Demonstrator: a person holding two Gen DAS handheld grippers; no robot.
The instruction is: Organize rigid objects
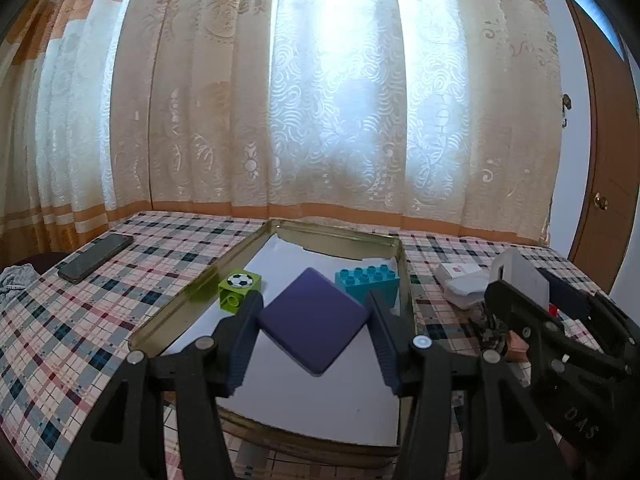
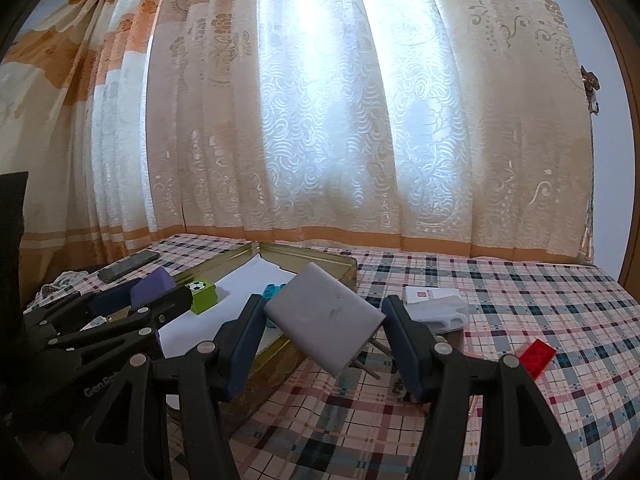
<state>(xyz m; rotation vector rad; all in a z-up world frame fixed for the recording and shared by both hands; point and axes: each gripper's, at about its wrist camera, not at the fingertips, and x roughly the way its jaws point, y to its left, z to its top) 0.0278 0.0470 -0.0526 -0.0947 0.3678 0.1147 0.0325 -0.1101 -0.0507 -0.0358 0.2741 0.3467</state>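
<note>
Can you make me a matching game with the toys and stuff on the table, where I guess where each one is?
Things:
1. purple square block
2. grey charger
3. green football cube
4. red brick

Places:
A. lying on the checked tablecloth
B. held in the right gripper
C. held in the left gripper
D. sitting inside the tin tray

Pairs: 1-C, 2-B, 3-D, 4-A

Teal brick (image 1: 367, 282) front hidden behind purple box (image 1: 314, 322); white box (image 2: 430, 295) label unreadable.
</note>
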